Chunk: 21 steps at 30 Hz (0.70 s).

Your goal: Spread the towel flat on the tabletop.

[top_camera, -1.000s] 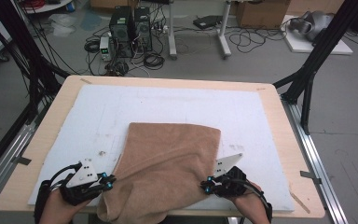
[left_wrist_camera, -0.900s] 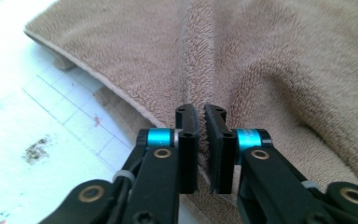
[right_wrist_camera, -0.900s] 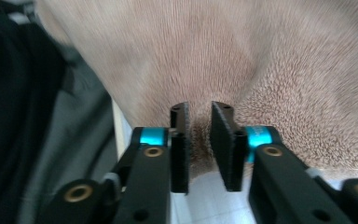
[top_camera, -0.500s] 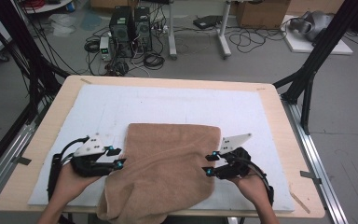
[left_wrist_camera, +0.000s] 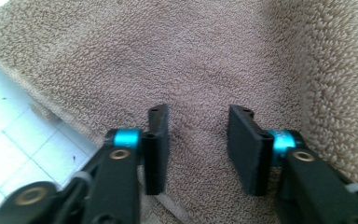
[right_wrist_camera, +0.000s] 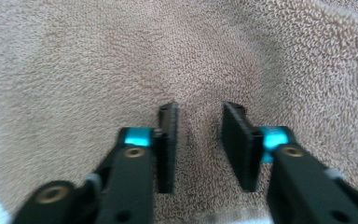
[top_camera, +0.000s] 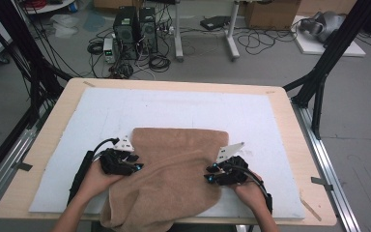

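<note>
**Both grippers poised over a folded brown towel**

High view: My left gripper (top_camera: 134,167) and right gripper (top_camera: 209,175) sit at opposite side edges of the brown towel (top_camera: 174,169), which lies on the white mat (top_camera: 270,121) covering the surface (top_camera: 299,125). The towel's near end droops over the front edge of the surface, toward me. Computer towers (top_camera: 134,26) and cables stand on the floor beyond.

Left gripper view: My jaws stand apart, having just closed a little, with towel pile showing beneath and between them but nothing pinched. The towel (left_wrist_camera: 191,60) runs to a hemmed edge at the left, where the white mat (left_wrist_camera: 9,135) shows.

Right gripper view: These jaws also stand parted, narrower, and have just been closing; terry cloth (right_wrist_camera: 168,56) lies under the gap, unpinched.

Judgement: the towel looks soft, limp and light, with a grippy looped pile that should not slip. It will sag and fold wherever unsupported, so I would take it at the side edges or corners, pinching through both layers, one gripper per side.
</note>
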### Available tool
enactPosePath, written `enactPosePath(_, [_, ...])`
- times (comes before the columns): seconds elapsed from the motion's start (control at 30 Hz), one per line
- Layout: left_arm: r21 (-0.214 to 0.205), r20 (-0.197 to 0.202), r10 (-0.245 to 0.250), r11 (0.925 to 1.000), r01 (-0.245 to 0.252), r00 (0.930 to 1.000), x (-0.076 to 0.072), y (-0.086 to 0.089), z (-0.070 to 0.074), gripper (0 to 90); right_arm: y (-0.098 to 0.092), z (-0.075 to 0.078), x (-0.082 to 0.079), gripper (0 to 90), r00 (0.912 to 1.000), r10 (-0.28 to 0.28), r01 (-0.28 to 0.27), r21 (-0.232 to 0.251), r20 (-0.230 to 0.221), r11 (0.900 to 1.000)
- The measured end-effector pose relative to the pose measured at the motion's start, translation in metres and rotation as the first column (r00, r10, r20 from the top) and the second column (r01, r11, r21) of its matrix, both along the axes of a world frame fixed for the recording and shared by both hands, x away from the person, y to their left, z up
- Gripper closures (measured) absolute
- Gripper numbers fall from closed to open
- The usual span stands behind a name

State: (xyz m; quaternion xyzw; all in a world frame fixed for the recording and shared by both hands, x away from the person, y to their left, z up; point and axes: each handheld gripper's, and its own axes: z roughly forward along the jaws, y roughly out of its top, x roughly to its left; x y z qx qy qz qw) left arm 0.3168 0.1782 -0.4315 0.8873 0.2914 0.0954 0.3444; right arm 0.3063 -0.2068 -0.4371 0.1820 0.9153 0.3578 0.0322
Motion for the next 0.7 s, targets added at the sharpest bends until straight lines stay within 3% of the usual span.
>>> enactPosePath(0.2, [-0.026,0.007,0.014,0.9996,-0.014,0.9999,-0.003,0.003,-0.001,79.5,0.001,0.001,-0.001,81.7,0.9993,0.032,-0.032,-0.002,-0.02,0.9995])
enactPosePath(0.3, [-0.011,0.028,0.014,0.9998,-0.014,0.9995,-0.006,0.003,0.0,83.5,0.0,0.003,-0.002,83.5,0.9989,0.043,-0.043,0.0,-0.018,0.9991])
enactPosePath(0.4, [-0.01,0.051,0.015,0.9998,-0.015,0.9986,-0.01,0.005,0.004,84.9,-0.004,0.007,-0.005,84.1,0.9987,0.049,-0.049,0.014,-0.013,0.9987])
enactPosePath(0.7, [-0.059,0.089,0.018,0.9982,-0.013,0.9959,-0.031,0.017,0.022,85.3,-0.014,0.027,-0.029,84.3,0.9969,0.077,-0.078,0.05,0.015,0.9958])
